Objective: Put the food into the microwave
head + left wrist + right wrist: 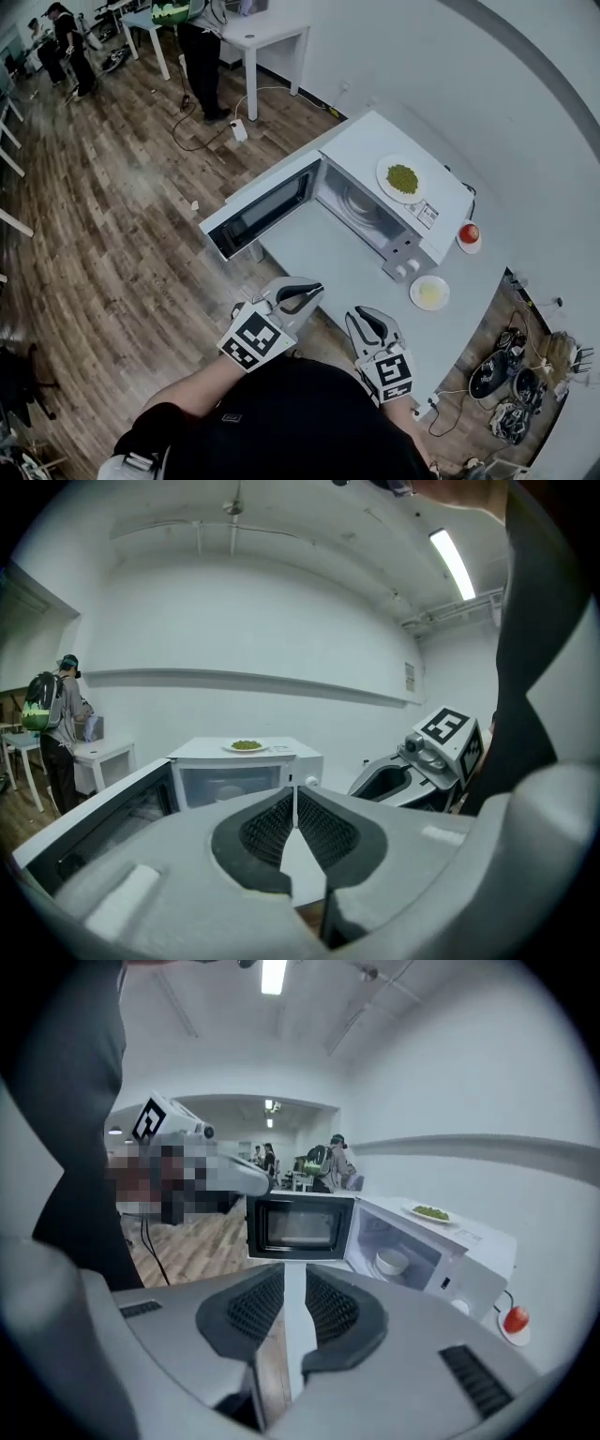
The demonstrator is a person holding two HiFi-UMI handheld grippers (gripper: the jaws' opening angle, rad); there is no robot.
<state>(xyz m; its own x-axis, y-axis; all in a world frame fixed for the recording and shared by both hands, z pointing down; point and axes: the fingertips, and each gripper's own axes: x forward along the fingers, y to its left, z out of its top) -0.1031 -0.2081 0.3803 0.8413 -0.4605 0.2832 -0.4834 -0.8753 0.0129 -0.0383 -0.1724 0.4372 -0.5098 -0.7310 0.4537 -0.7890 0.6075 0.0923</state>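
Observation:
A white microwave (361, 141) stands on the white table (319, 253) with its door (265, 208) swung wide to the left. Inside it sits a white bowl (392, 1261). A plate of green food (402, 178) rests on top of the oven. A plate of yellow food (429, 292) lies on the table by the oven's control panel, and a red fruit on a saucer (469, 233) sits behind it. My left gripper (315, 289) hovers shut and empty at the table's near edge. My right gripper (362, 317) is beside it, jaws slightly apart with nothing between them.
Wooden floor spreads to the left, with cables and a power strip (238, 129). People stand by white desks (267, 33) at the far end. Pots and wires (511, 380) lie on the floor at the lower right. A wall runs behind the table.

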